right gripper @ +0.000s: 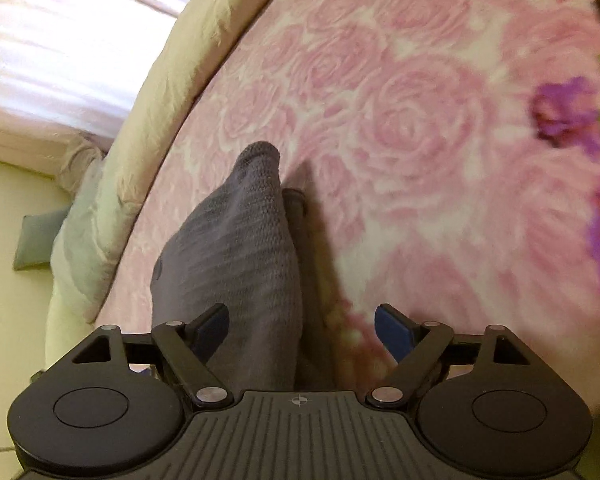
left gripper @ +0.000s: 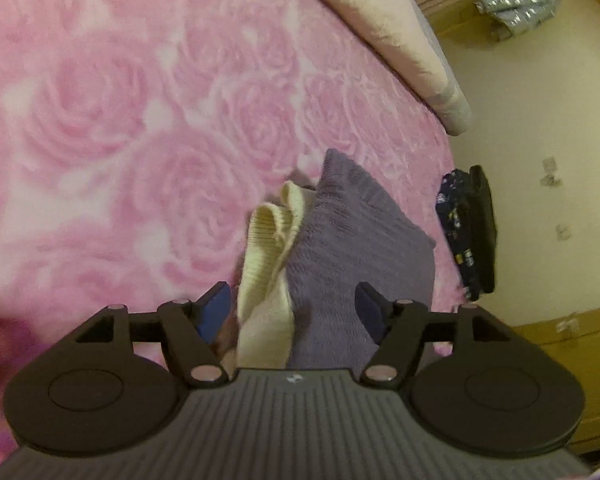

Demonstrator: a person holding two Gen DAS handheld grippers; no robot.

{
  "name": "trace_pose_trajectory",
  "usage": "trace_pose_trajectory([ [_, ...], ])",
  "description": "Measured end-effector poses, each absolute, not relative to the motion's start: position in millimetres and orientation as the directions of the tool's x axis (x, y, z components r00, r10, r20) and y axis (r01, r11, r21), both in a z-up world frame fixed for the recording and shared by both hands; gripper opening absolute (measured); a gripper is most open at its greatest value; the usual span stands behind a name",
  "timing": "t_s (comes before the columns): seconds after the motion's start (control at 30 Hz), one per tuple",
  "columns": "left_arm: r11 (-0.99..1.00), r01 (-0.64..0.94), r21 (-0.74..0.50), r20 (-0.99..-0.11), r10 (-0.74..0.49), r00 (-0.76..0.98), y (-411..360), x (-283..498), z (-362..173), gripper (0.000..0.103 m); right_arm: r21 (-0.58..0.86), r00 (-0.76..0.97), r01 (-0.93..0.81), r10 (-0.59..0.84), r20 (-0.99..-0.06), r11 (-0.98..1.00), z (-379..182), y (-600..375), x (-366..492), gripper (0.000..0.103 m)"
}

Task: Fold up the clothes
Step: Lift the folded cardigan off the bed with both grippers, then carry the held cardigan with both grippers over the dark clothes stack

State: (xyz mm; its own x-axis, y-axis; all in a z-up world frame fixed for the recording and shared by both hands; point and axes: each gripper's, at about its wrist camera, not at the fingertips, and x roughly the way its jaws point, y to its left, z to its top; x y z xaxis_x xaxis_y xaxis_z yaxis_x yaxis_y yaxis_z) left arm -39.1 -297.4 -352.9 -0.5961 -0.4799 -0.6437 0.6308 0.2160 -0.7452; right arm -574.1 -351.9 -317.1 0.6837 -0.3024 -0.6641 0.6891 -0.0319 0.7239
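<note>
- Pink rose-patterned blanket (left gripper: 112, 128) covers the bed and fills most of both views; a cream pillow (left gripper: 404, 36) lies along its edge, with pale floor (left gripper: 532, 128) beyond.
- A grey-purple knitted sweater (left gripper: 348, 240) with a cream ribbed band (left gripper: 266, 264) hangs bunched in front of the left gripper (left gripper: 292, 312), well above the blanket, not spread out flat.
- The left gripper's jaws stand wide apart on either side of the cloth. The cloth runs down behind the gripper body, so what bears its weight is hidden.
- In the right wrist view the same sweater (right gripper: 236, 248) hangs down, narrowing to a tip near the blanket (right gripper: 420, 120). It passes close to one blue pad (right gripper: 210, 332) of the right gripper (right gripper: 300, 332), whose jaws are also spread wide; whether the pad touches it is unclear.
- Judged from this, folding has barely started: no crease, no flat panel and no neat stack shows anywhere.
- Probably left to do: lay the sweater flat on the blanket, smooth it, bring the sleeves in, then fold it over.
- A dark object (left gripper: 472, 236) sits at the bed's edge; I cannot tell what it is.
</note>
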Motion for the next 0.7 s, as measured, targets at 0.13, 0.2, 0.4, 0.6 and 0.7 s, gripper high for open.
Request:
trace_pose_trajectory([
  [0.13,0.275,0.559,-0.782,-0.620,-0.441,-0.649,-316,-38,-390,0.064,0.732,0.709,0.681,-0.246,-0.661,-0.003,-337,-372,-562,0.083],
  [0.2,0.263,0.528,-0.808,-0.587,-0.452,-0.672,-320,-40,-394,0.066,0.732,0.716,0.681,-0.221,-0.663,0.010,-343,-379,-558,0.083],
  [0.4,0.256,0.442,-0.860,-0.510,-0.460,-0.727,-332,-47,-408,0.068,0.748,0.735,0.664,-0.190,-0.650,0.011,-350,-395,-551,0.084],
  [0.6,0.207,0.470,-0.858,-0.511,-0.429,-0.745,-348,-62,-410,0.068,0.775,0.767,0.632,-0.144,-0.626,-0.004,-359,-410,-540,0.083],
  [0.7,0.218,0.464,-0.859,-0.511,-0.424,-0.748,-352,-66,-411,0.064,0.795,0.789,0.606,-0.118,-0.603,-0.010,-364,-418,-534,0.083],
])
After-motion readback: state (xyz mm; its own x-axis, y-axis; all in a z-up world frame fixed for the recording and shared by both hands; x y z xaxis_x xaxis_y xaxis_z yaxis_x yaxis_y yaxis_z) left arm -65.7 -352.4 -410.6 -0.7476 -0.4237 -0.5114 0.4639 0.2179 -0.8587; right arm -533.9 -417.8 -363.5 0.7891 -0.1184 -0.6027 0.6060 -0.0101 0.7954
